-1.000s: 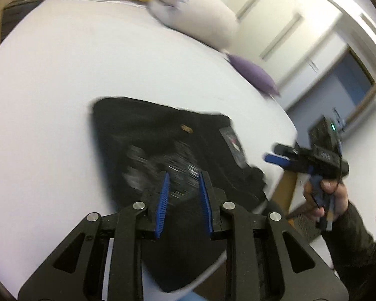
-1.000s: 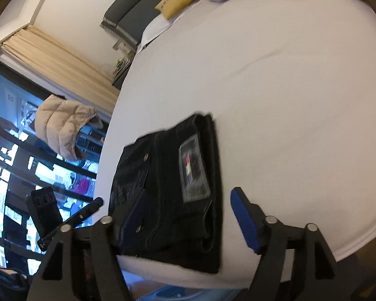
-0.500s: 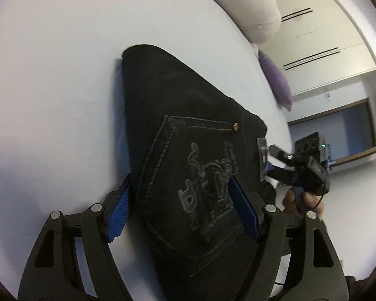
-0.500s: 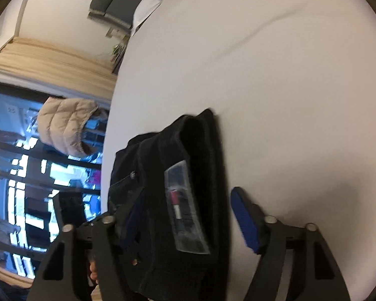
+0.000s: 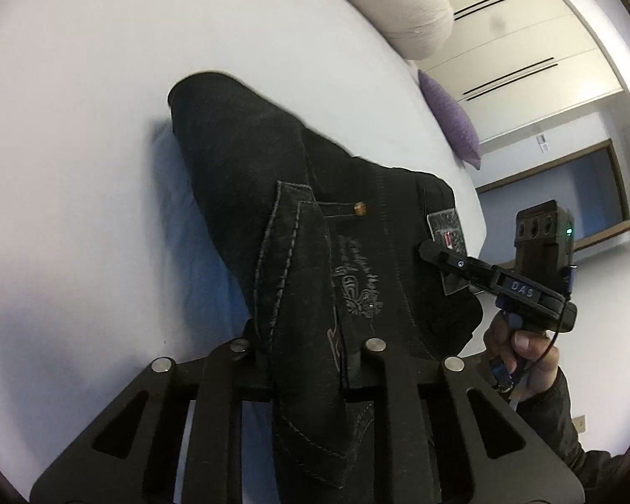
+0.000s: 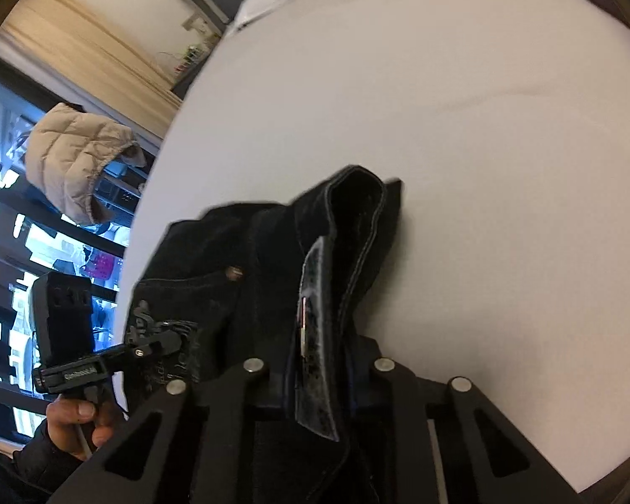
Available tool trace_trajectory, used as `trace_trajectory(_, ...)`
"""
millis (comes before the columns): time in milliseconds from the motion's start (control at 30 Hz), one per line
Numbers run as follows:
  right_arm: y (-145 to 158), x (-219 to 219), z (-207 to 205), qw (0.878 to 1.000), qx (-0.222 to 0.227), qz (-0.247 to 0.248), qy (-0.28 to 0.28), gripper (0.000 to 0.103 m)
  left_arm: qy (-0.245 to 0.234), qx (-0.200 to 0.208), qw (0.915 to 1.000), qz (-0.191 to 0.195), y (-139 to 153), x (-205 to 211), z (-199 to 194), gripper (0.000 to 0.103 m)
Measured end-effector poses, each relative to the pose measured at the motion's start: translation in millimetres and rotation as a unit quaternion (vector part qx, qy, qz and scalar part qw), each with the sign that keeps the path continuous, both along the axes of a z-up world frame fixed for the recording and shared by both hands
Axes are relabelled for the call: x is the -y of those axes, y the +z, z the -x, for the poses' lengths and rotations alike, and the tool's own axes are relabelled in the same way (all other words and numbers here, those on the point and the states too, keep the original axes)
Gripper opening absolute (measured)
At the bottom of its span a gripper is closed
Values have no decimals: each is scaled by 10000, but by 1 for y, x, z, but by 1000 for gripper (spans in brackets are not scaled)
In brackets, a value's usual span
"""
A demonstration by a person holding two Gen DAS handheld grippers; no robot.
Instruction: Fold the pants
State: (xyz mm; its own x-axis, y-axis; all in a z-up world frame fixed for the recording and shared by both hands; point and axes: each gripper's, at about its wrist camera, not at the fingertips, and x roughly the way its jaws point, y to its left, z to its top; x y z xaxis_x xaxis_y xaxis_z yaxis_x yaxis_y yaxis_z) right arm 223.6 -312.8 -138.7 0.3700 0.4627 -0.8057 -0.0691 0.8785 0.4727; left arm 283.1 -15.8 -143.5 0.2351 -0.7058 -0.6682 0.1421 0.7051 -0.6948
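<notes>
Black folded pants [image 5: 315, 218] lie on the white bed sheet [image 5: 84, 126] near its edge. My left gripper [image 5: 306, 348] has its jaws closing on a bunched ridge of the back-pocket side, with cloth filling the gap and hiding the pads. In the right wrist view the pants [image 6: 239, 243] rise in a fold. My right gripper [image 6: 319, 361] has its jaws closing on the waistband edge with the grey patch [image 6: 315, 294] pinched between them. Each gripper shows in the other's view, the right gripper [image 5: 441, 256] and the left gripper [image 6: 155, 342], each held by a hand.
A pale bolster pillow [image 5: 399, 12] and a purple cushion [image 5: 453, 126] lie at the far side of the bed, with wardrobe doors behind. A beige puffer jacket [image 6: 71, 155] hangs by the window. The bed edge runs close behind the pants.
Both grippers came down onto the pants with jaws wide, then closed on the cloth. The fabric is now bunched and raised between each pair of fingers.
</notes>
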Motion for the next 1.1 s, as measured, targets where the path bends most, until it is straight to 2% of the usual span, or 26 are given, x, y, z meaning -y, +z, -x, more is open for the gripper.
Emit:
trace_trajectory(133, 31, -24, -12, 9992, 315, 33, 225, 19, 78, 266, 9996, 54, 29, -20, -8, 16)
trace_trajectory(233, 46, -44, -37, 9983, 474, -34, 341, 18, 270, 479, 9985, 20, 49, -51, -25, 16)
trace_trajectory(367, 60, -86, -84, 9965, 651, -169, 493, 18, 413, 862, 9945, -427, 75, -87, -63, 16)
trace_trajectory(467, 63, -127, -126, 9953, 700, -142, 648, 18, 558, 924, 9920, -651, 84, -114, -95, 16)
trace_trajectory(600, 54, -162, -175, 9957, 620, -229, 652, 18, 627, 961, 9885, -985, 83, -142, -137, 16)
trace_trajectory(767, 12, -175, -218, 9981, 220, -419, 384, 19, 739, 678, 9887, -1112, 45, -167, -171, 16)
trace_trajectory(833, -12, -173, -224, 9994, -38, -286, 164, 24, 742, 413, 9888, -1229, 19, -177, -180, 18)
trace_trajectory(900, -29, -164, -222, 9998, -138, -108, -129, 52, 875, 259, 9868, -1335, -3, -186, -182, 30)
trace_trajectory(933, -34, -159, -219, 9993, -161, -205, -269, 56, 994, 209, 9861, -1316, -10, -190, -181, 42)
trace_trajectory(967, -36, -155, -215, 9986, -117, -394, -340, 59, 1122, 172, 9858, -1238, -15, -198, -178, 48)
trace_trajectory(1033, -33, -148, -207, 9974, -60, -556, -447, 62, 1264, 213, 9851, -1143, -18, -210, -168, 49)
trace_trajectory(1100, -24, -139, -195, 9967, -3, -506, -631, 66, 1344, 327, 9801, -1425, -10, -214, -158, 59)
